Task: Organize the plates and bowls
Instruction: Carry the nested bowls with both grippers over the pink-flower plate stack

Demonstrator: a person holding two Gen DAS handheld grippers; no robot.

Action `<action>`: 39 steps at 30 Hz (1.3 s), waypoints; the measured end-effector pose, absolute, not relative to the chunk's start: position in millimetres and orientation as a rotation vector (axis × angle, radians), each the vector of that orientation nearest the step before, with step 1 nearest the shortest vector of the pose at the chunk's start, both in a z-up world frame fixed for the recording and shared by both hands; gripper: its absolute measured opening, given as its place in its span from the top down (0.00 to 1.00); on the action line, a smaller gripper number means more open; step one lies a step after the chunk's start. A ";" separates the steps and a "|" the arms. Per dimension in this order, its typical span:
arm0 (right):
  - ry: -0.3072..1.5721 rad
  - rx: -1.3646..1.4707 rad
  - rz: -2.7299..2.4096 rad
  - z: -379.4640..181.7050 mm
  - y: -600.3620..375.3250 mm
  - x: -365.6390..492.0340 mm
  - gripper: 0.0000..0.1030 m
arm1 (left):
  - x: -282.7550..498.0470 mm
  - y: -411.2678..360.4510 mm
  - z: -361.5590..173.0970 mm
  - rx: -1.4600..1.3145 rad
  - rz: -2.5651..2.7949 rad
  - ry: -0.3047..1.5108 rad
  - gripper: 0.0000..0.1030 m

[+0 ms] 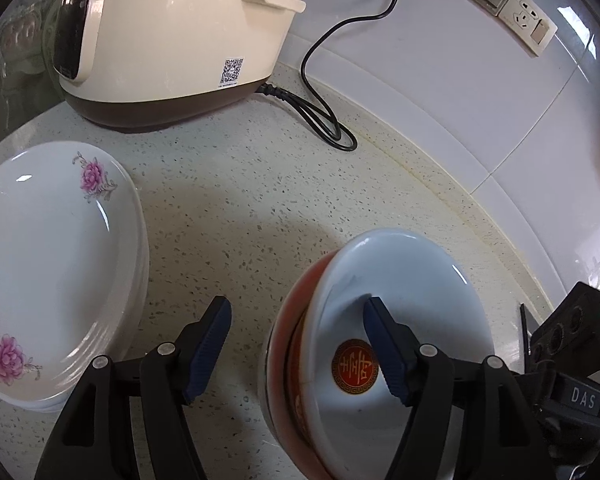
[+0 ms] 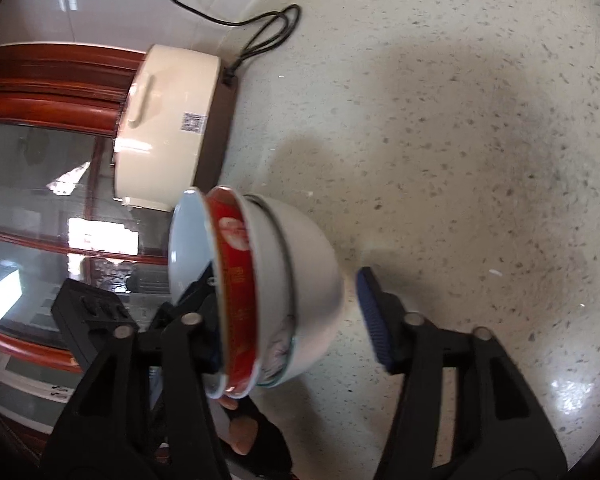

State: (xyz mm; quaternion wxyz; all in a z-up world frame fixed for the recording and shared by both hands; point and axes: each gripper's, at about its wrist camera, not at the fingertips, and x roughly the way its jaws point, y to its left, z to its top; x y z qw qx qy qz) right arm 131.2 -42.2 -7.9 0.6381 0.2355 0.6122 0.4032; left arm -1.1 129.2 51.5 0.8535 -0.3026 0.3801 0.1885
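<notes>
jaws open on left gripper (image 1: 298, 304) and right gripper (image 2: 290, 300), astride bowl stack (image 1: 400, 272); label (image 1: 580, 398) "das".

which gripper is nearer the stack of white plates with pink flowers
Left. The left gripper sits just beside the stack of white flowered plates, one finger inside the red-and-white nested bowls. The right gripper straddles those bowls on the far side.

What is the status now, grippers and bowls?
Left gripper open, one finger inside top bowl. Right gripper astride tilted bowl stack, grip unclear. Plate stack beside, apart.
</notes>
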 end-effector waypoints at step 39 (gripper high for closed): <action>1.250 0.516 0.936 12.8 -36.7 117.6 0.51 | -14.2 124.4 61.9 -0.658 0.388 0.736 0.55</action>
